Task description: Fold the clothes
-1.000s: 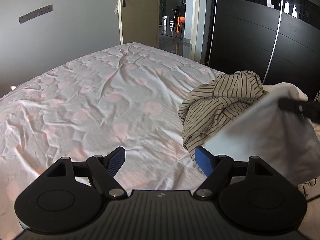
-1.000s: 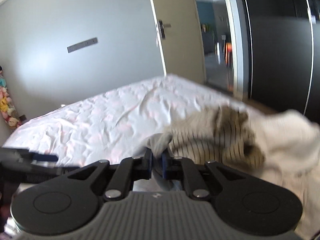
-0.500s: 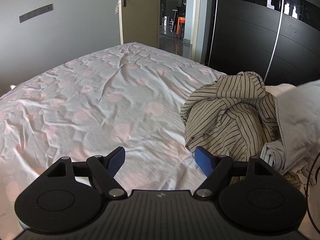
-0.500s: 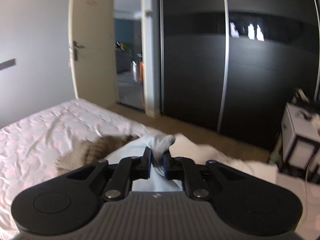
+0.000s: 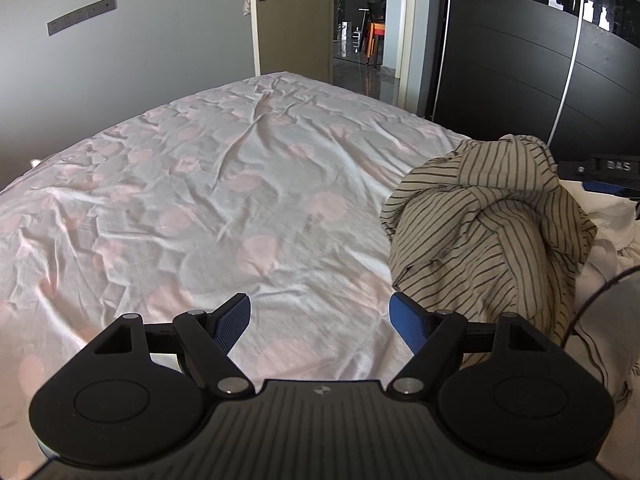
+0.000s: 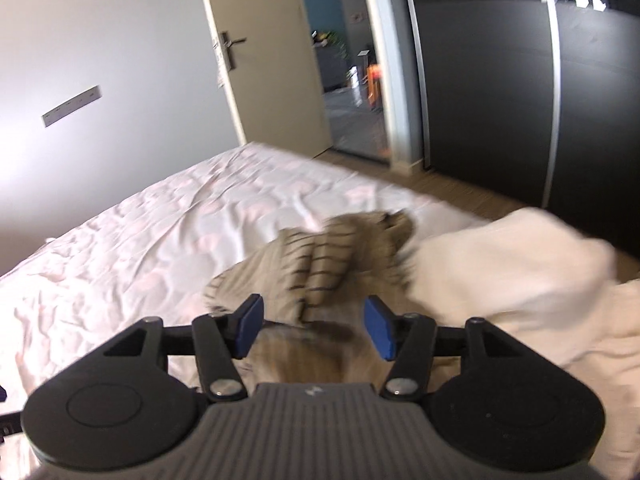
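A crumpled beige shirt with dark stripes (image 5: 492, 232) lies heaped on the right side of the bed. White garments (image 6: 504, 276) are piled to its right. My left gripper (image 5: 320, 320) hovers open over the bare sheet, left of the striped heap, with nothing between its blue pads. My right gripper (image 6: 312, 324) is over the striped shirt (image 6: 320, 268); its jaws are opening and no cloth is pinched between the pads. The right gripper's tip (image 5: 600, 172) shows behind the heap in the left wrist view.
The bed wears a wrinkled white sheet with pale pink dots (image 5: 208, 208). A dark sliding wardrobe (image 5: 520, 60) stands to the right, an open door (image 5: 292, 20) at the far end. A thin dark cable (image 5: 592, 300) runs over the clothes at the right.
The right gripper, shut on a white garment before, let it go among the white clothes at the right, swung back over the striped shirt and spread its jaws. The left gripper stayed put.
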